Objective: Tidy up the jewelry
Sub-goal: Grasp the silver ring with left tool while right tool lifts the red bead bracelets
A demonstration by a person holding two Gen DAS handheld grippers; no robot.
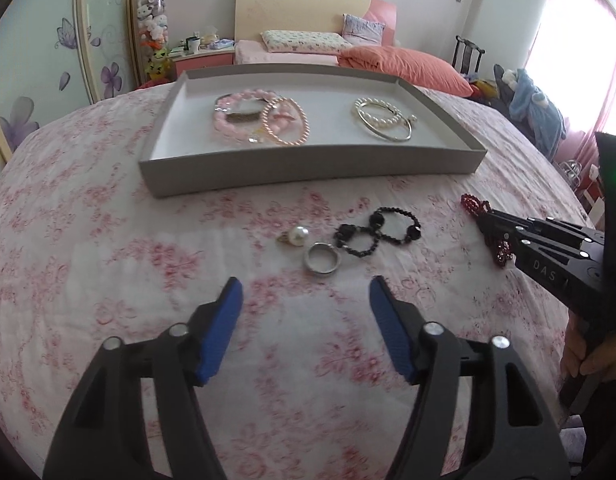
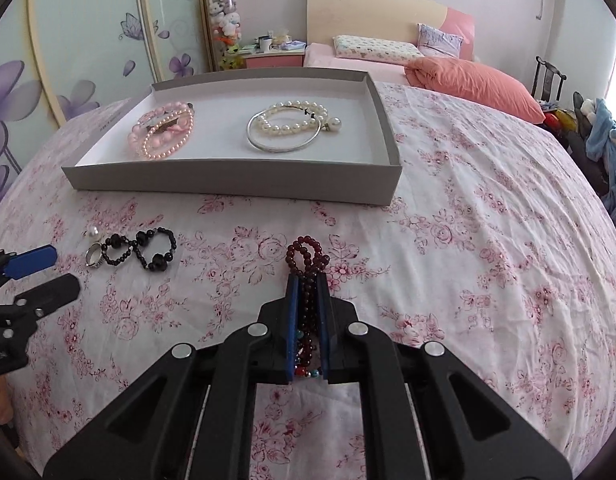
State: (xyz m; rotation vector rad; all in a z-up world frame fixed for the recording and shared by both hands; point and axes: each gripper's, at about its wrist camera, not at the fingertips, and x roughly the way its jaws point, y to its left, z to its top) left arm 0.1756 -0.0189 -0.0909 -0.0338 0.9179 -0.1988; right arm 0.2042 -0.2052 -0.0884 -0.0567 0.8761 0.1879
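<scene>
Red bead bracelet point(image 2: 306, 264) clenched lengthwise in right gripper point(image 2: 307, 280), probably headed for tray point(image 2: 235, 184) by colour group; left gripper point(image 1: 305, 294) spread wide over ring point(image 1: 322, 264).

Letters "DAS" on right gripper point(image 1: 482, 216) body; nothing else readable.

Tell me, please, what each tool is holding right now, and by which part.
The right tool is shut on the dark red bead bracelet, gripping its near stretch, the far loop sticking out. The left tool is open, holding nothing.
</scene>
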